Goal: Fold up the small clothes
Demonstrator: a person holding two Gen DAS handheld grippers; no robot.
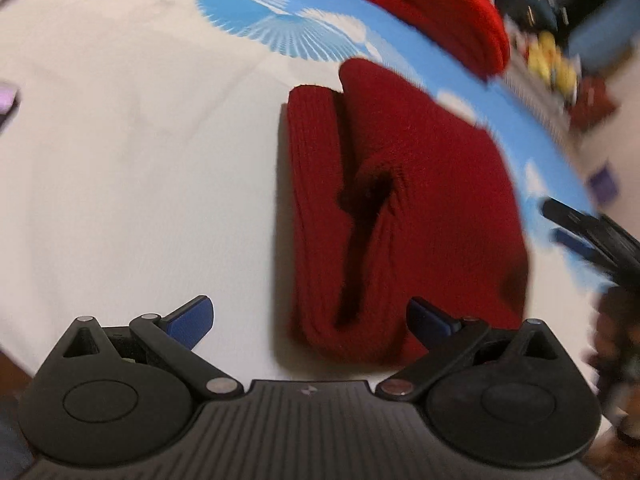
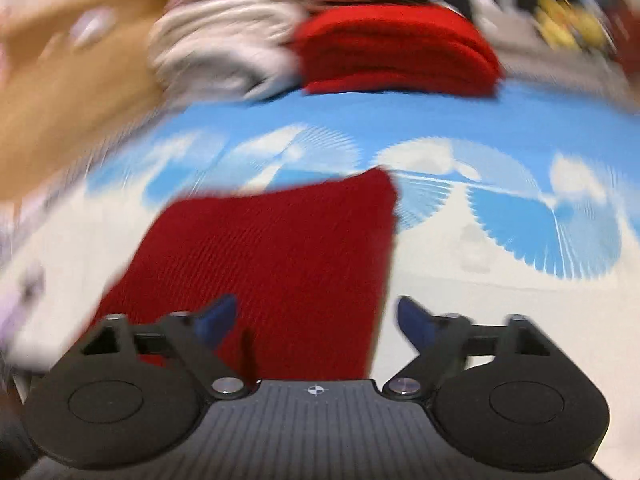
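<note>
Left wrist view: a white sheet [image 1: 132,168] with a blue fan-patterned border covers the surface. Far right on the border lies a bright red pile [image 1: 432,8], with blurred clutter beyond it. At the right edge the tips of the other gripper show, dark and blue. One dark red knit [image 1: 400,208] lies folded on the sheet, a crease running down its middle, its near end between the blue pads of the left gripper [image 1: 310,320]. The jaws stand spread, the right pad over the knit's near right corner; contact cannot be told.

Right wrist view, heavily blurred: far off sit a red pile [image 2: 396,48], a pale bundle [image 2: 224,52] left of it, and a tan shape [image 2: 68,76] at far left. The knit [image 2: 276,264] lies just ahead of the right gripper [image 2: 316,320], mostly to its left. Jaws spread wide, gripping nothing.
</note>
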